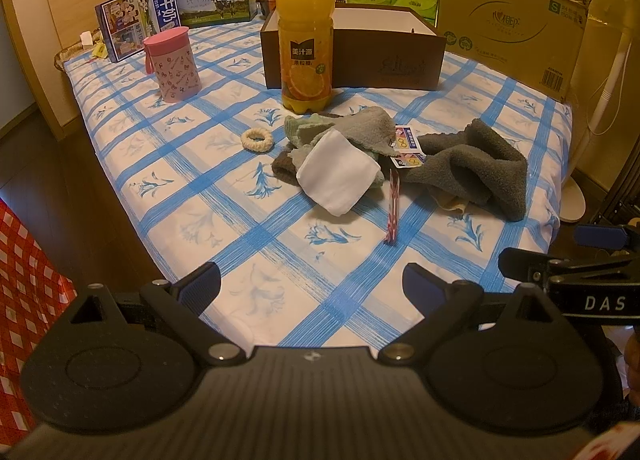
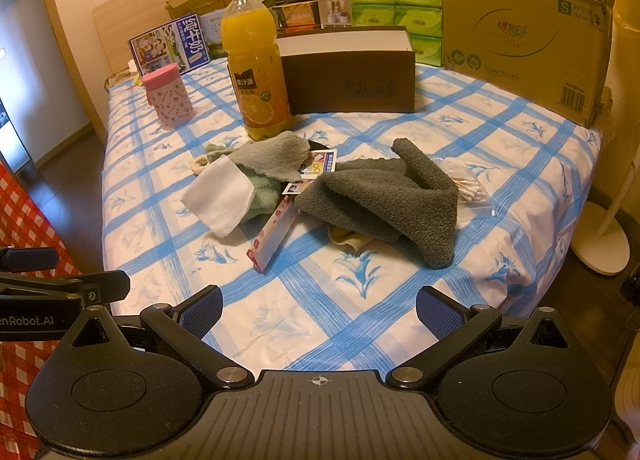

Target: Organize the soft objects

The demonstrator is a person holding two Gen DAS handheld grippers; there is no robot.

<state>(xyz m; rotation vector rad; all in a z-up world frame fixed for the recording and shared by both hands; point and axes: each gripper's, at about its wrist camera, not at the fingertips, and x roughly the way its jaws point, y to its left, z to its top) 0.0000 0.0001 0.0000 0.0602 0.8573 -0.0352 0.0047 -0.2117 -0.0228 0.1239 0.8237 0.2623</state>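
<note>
On the blue-checked bedsheet [image 1: 224,227], a crumpled dark grey fleece towel [image 2: 384,199] is lying beside a folded white cloth [image 2: 220,195] and pale green rag [image 1: 344,123]. Both the left gripper [image 1: 312,284] and right gripper [image 2: 320,308] are hovering open, empty. Snagging the cards [image 2: 316,167] or toppling the orange juice bottle [image 1: 306,31] is looking likely; cardboard boxes [image 2: 520,27] are crowding behind.

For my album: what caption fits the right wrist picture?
Open hand-held gripper faces dark grey towel and white cloth.

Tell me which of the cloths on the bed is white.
The folded white square cloth, at the left end of the pile. It leans on the pale green fuzzy cloth; the dark grey fleece towel lies farther right.
</note>
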